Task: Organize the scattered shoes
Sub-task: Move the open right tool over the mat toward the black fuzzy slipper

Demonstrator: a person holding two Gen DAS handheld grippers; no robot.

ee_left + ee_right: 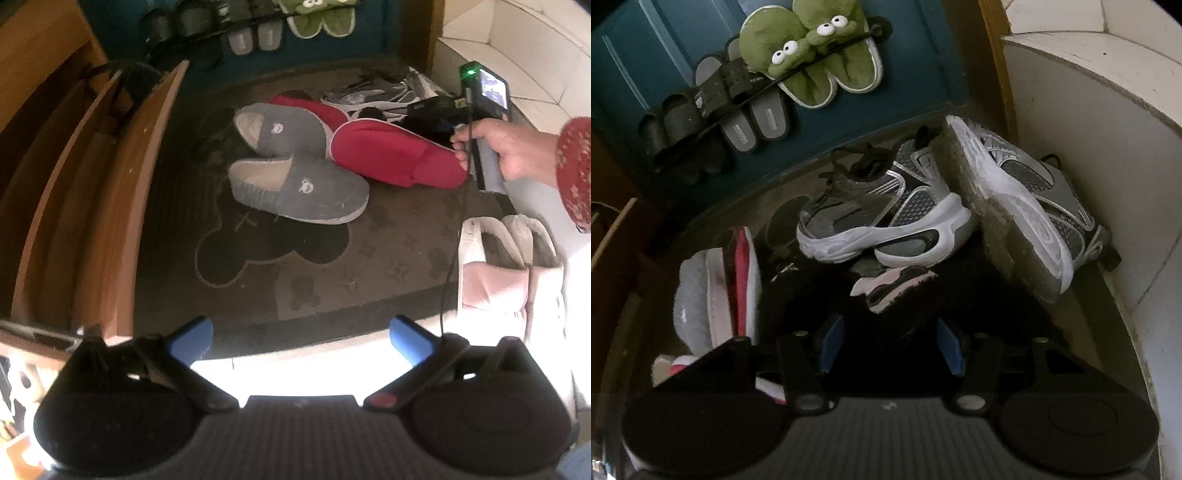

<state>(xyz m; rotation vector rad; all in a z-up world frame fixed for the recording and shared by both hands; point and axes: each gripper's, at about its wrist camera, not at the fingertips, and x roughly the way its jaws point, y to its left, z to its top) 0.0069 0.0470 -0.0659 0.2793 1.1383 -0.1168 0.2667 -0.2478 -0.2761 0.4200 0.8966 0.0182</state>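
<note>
On the door rack (713,122), green frog slippers (812,55) beside grey slides (757,122)

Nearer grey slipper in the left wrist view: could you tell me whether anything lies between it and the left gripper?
Nothing visible does. Only bare mat lies between the left gripper and the nearer grey slipper. The other grey slipper and red slipper lie beyond it; the pink slippers sit off to the right.
</note>
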